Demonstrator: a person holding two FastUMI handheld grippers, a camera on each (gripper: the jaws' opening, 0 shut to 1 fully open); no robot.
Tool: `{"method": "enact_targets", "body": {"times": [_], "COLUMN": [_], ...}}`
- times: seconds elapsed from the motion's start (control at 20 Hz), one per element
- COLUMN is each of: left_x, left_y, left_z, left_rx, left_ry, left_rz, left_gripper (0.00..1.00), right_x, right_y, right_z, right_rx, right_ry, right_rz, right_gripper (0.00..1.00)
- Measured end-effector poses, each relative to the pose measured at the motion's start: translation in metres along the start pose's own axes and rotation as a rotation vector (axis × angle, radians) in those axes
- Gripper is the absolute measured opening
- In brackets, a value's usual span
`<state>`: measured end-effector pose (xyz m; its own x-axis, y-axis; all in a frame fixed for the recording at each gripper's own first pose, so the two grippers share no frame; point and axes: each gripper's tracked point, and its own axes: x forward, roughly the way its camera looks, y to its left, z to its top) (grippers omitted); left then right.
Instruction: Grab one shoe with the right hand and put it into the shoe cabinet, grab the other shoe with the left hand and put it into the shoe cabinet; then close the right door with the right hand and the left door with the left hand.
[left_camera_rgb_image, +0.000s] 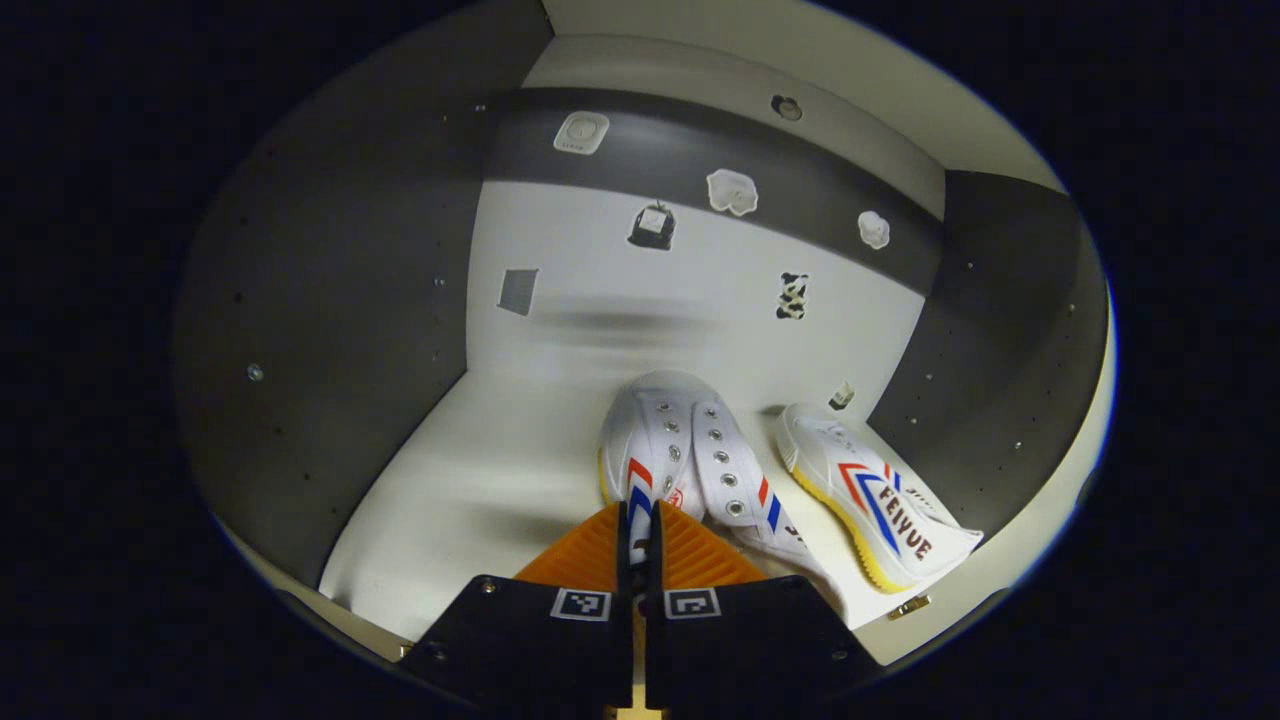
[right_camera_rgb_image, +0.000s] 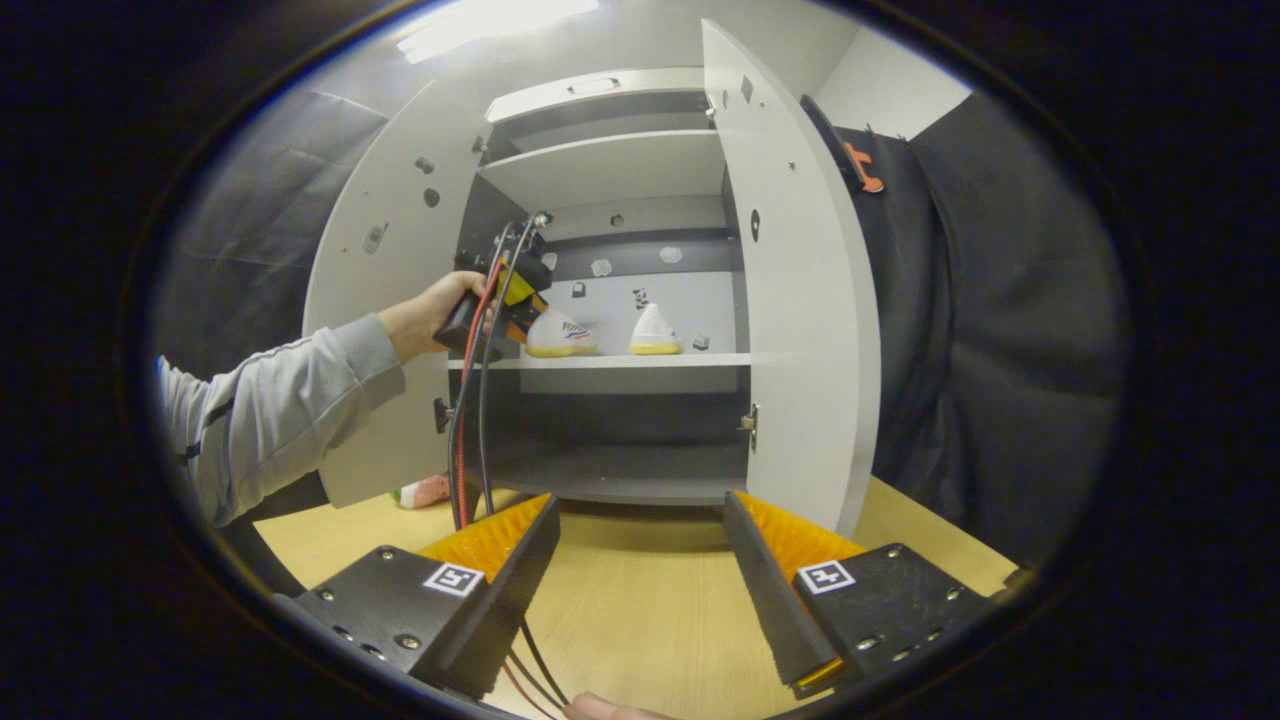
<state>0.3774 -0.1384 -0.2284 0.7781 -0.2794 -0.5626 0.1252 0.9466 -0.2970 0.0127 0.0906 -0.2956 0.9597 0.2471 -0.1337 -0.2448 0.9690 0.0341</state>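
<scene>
Landmark: the shoe cabinet (right_camera_rgb_image: 620, 160), standing on the light wooden worktop (right_camera_rgb_image: 640, 600) with both doors swung open.
Left door (right_camera_rgb_image: 385, 330): open, at the cabinet's left side in the right gripper view; a grey-sleeved arm (right_camera_rgb_image: 270, 410) crosses in front of it.
Hand (right_camera_rgb_image: 435, 310): just in front of the cabinet's middle shelf (right_camera_rgb_image: 600, 362), holding the left gripper's body, with red and black cables (right_camera_rgb_image: 465, 420) hanging down from it toward the worktop.
Left gripper (left_camera_rgb_image: 640, 535): inside the cabinet, over the middle shelf; its orange fingers (left_camera_rgb_image: 585, 555) are pressed nearly together with the heel edge of a shoe pinched between them.
Left shoe (left_camera_rgb_image: 670, 450): white canvas with red and blue stripes, toe pointing to the cabinet's back wall, sole down on the middle shelf, its heel in the left gripper's grip.
Right shoe (left_camera_rgb_image: 875, 495): on the same shelf, just beside the first shoe on its right, close to the cabinet's dark right side wall, tipped so its striped side and yellow sole edge face up.
Back wall (left_camera_rgb_image: 700, 290): white with a dark band above, carrying several small stickers.
Right gripper (right_camera_rgb_image: 640, 575): low over the worktop, in front of the cabinet's bottom compartment, fingers spread wide apart with nothing between them.
Right door (right_camera_rgb_image: 800, 300): open, standing edge-on at the cabinet's right side.
Small pink and green object (right_camera_rgb_image: 425, 492): on the worktop by the foot of the left door; too small to identify.
</scene>
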Motion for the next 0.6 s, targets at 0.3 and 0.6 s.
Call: {"method": "enact_targets", "body": {"times": [0.3, 0.6], "left_x": [0.007, -0.049], "left_y": [-0.002, -0.009], "left_z": [0.008, 0.055], "left_rx": [0.032, 0.089], "left_ry": [-0.015, -0.244], "left_rz": [0.016, 0.021], "left_gripper": [0.08, 0.50], "right_x": [-0.002, -0.018], "right_y": [0.004, -0.011], "right_z": [0.004, -0.003], "right_rx": [0.113, 0.140], "right_ry": [-0.015, -0.033], "right_rz": [-0.018, -0.091], "right_gripper": [0.98, 0.98]}}
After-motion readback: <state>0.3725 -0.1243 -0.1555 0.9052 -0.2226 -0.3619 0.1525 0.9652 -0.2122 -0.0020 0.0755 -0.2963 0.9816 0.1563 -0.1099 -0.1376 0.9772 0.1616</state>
